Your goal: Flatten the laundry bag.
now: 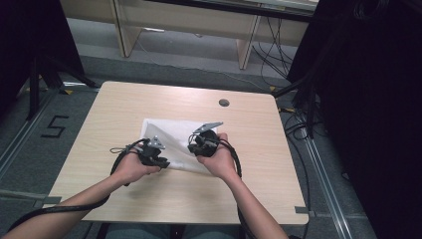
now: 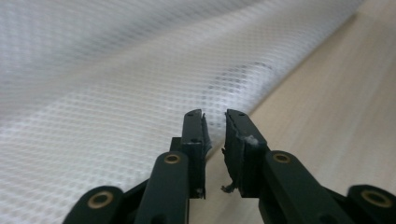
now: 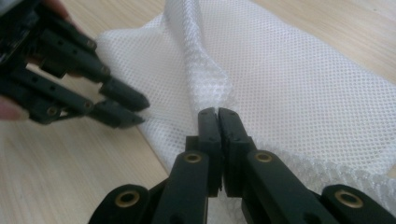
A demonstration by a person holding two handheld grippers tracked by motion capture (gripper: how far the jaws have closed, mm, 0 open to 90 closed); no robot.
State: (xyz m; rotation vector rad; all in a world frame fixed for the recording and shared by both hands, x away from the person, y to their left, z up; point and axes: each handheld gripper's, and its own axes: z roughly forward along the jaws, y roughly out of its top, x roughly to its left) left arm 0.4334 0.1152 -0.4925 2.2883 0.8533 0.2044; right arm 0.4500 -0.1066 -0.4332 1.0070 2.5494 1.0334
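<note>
Two grippers meet one white mesh cloth (image 1: 181, 142) on the worktop (image 1: 124, 196). In the high view, the forearms enter from the near edge; the left gripper (image 1: 160, 162) sits at the cloth's near left corner, and the right gripper (image 1: 195, 148) sits over its near middle, just beside the left.

Left gripper view: the fingers (image 2: 194, 133) stand a narrow gap apart, not yet meeting. The cloth's (image 2: 116, 93) edge runs just ahead of the tips, and a little mesh shows within the gap. Whether the pads press on it cannot be told; they appear apart from it. Bare worktop (image 2: 336, 102) lies to the right of the edge.

Right gripper view: the fingers (image 3: 208, 128) are closed together, pinching a raised fold of the cloth (image 3: 289, 84). The fold rises as a ridge from the tips and runs away across the sheet. The left gripper (image 3: 137, 109) appears at upper left, tips a little apart, at the cloth's near edge, with part of a hand (image 3: 9, 112) beside it.

Farther off in the high view, the rest of the cloth lies flat toward the centre of the worktop. A dark round grommet (image 1: 224, 102) sits beyond it, well apart, near the far edge.
</note>
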